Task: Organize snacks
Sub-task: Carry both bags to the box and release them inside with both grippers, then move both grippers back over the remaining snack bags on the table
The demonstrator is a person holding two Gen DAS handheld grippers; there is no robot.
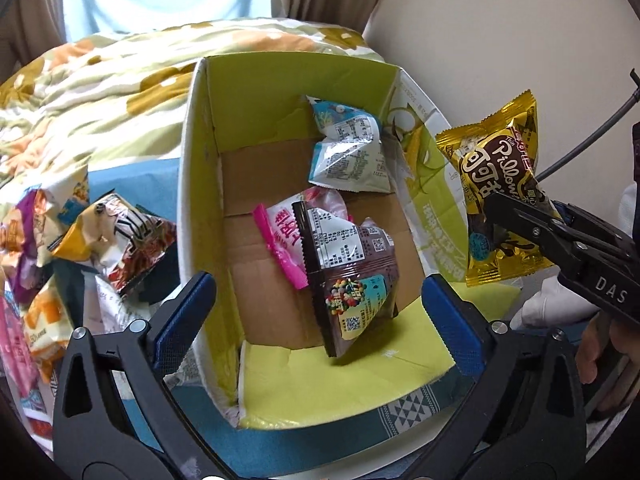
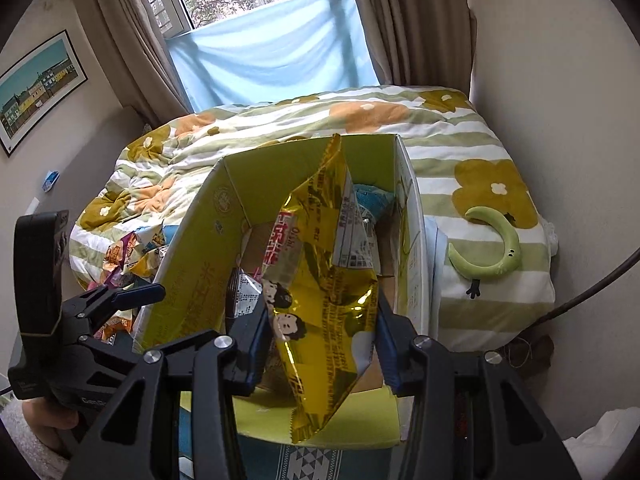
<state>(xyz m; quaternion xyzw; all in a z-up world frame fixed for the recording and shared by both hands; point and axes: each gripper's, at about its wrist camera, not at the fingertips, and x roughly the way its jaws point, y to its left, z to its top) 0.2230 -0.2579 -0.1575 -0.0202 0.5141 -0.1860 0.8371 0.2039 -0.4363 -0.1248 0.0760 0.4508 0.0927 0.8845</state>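
Note:
An open cardboard box (image 1: 192, 160) with yellow-green inner walls stands on the bed. Inside lie a blue-white packet (image 1: 348, 152), a pink-white packet (image 1: 288, 228) and a brown packet (image 1: 352, 276) tilted at the near end. My left gripper (image 1: 318, 284) hangs open over the box's near end, and neither pad touches the brown packet. My right gripper (image 2: 320, 312) is shut on a gold foil packet (image 2: 320, 288), held above the box (image 2: 192, 248). In the left wrist view the gold packet (image 1: 500, 200) hangs just past the box's right wall.
Several loose snack packets (image 1: 112, 232) are piled on the bed left of the box. A floral quilt (image 2: 360, 120) lies behind it, and a green moon-shaped plush (image 2: 496, 248) to its right. A wall runs close along the right. A blue patterned cloth (image 1: 408, 412) lies under the box.

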